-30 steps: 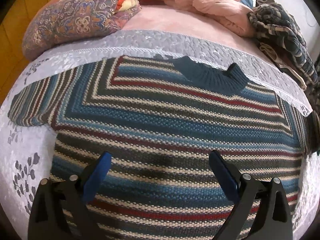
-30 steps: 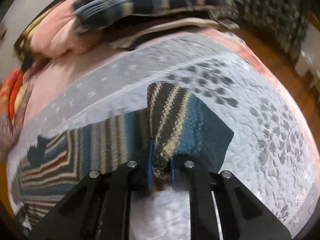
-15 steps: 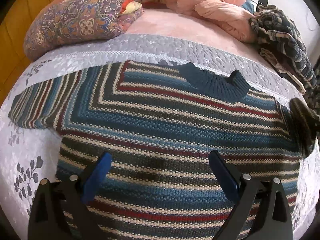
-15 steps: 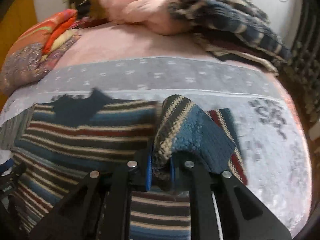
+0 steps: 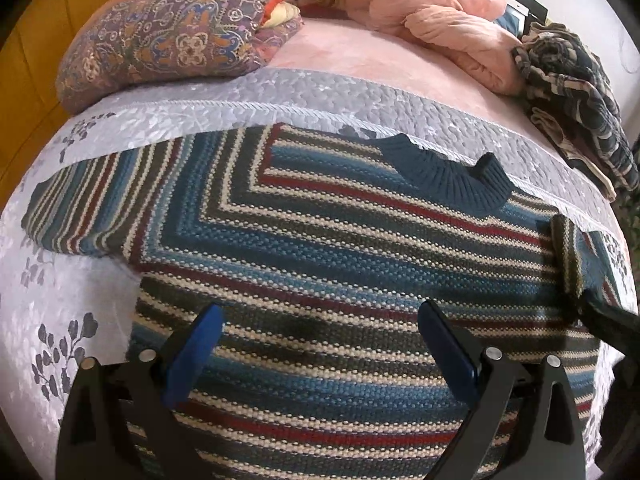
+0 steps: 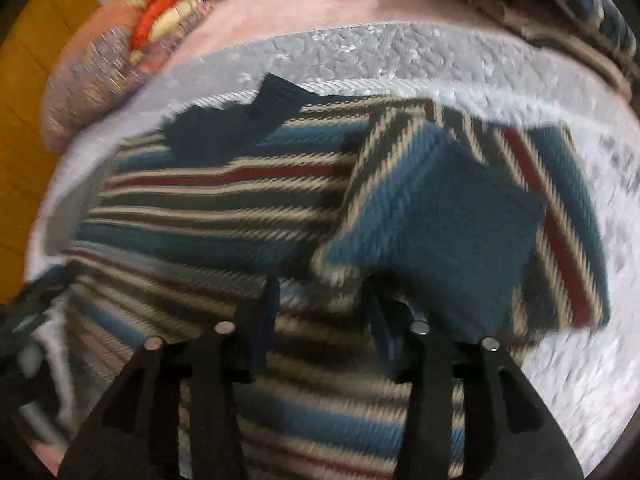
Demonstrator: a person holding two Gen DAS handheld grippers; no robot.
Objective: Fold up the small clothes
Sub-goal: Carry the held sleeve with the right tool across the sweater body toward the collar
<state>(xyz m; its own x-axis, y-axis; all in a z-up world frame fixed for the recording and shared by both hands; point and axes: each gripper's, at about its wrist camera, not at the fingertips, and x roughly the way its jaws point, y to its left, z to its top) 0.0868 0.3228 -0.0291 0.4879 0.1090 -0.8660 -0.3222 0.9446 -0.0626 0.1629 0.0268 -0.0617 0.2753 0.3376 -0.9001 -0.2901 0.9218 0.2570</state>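
Now, sweater (image 5: 320, 248) flat on bed (image 5: 200, 112), collar toward far edge. Right sleeve (image 6: 440, 216) already lying folded over chest, just ahead of right gripper (image 6: 320, 292), jaws spread, empty. Left sleeve (image 5: 80, 208) outstretched toward left edge, nearer left gripper (image 5: 320, 344), jaws spread wide above hem.

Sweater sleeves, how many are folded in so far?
1. The right sleeve lies folded onto the sweater body; the left sleeve is spread flat on the bedspread.

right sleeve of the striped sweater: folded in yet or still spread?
Folded in: the right sleeve lies doubled over the sweater body; the right tongs stand open behind it.
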